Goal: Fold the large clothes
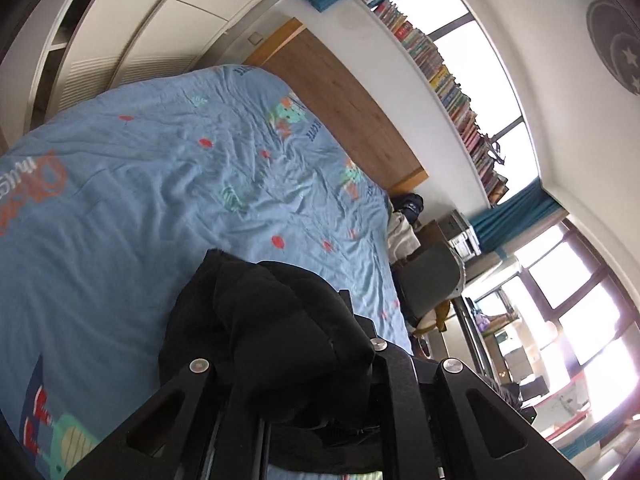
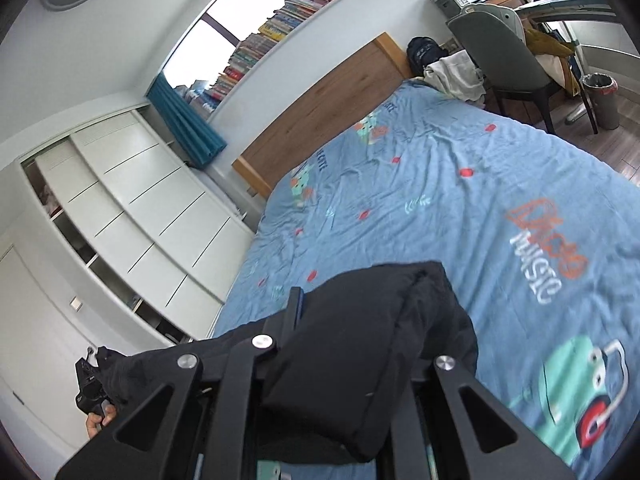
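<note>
A black padded garment [image 1: 276, 320] is bunched between the jaws of my left gripper [image 1: 288, 304], which is shut on it and holds it above the blue printed bedcover [image 1: 140, 200]. In the right wrist view the same black garment [image 2: 368, 340] drapes over my right gripper [image 2: 360, 312], which is shut on it. The fabric hides the fingertips of both grippers. The garment stretches left toward the other hand-held gripper [image 2: 90, 384] at the lower left of the right wrist view.
The bed has a wooden headboard [image 2: 320, 120] against the wall. A white wardrobe [image 2: 132, 208] stands beside the bed. A grey chair [image 2: 508, 52] with clothes, a desk, a bin [image 2: 600, 96] and a long shelf of books [image 1: 444, 76] are beyond.
</note>
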### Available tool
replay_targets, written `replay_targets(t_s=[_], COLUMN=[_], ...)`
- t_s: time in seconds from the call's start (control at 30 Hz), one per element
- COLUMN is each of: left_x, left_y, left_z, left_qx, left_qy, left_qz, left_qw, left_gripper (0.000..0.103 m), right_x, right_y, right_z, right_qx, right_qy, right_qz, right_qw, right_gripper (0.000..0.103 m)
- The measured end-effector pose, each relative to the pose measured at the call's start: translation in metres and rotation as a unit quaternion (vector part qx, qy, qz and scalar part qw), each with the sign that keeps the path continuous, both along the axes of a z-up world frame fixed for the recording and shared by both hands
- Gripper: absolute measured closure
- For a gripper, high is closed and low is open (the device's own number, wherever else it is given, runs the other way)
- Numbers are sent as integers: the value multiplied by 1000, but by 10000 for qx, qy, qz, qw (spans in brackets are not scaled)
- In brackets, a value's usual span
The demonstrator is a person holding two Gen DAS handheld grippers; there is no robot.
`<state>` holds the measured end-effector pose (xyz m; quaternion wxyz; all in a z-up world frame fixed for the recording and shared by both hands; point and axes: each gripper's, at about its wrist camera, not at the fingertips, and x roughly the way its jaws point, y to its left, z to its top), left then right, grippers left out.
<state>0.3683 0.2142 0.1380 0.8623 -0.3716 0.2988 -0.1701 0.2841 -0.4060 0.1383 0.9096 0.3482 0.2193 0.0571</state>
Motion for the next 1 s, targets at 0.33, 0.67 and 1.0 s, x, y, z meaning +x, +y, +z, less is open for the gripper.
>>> replay_targets(t_s=[0.33,0.67,1.0], left_x=[162,246,239], left_y=[-33,-45,-27], left_z=[-66,-178,-166], left_qx=[241,162,-546], left_qy=[775,1787,1784], left_qz=[232,289,205], left_qw=[9964,9833,9822], left_gripper=[92,85,62], right_x=[167,243,240], right_y=[-43,-62,-78], right_z=[-78,-176,-191], right_qx=[364,912,2168], right_qy=[1141,1852,1307], right_qz=[-620,-581,-516], right_qw=[9909,9767,9661], right_gripper=[92,87,30])
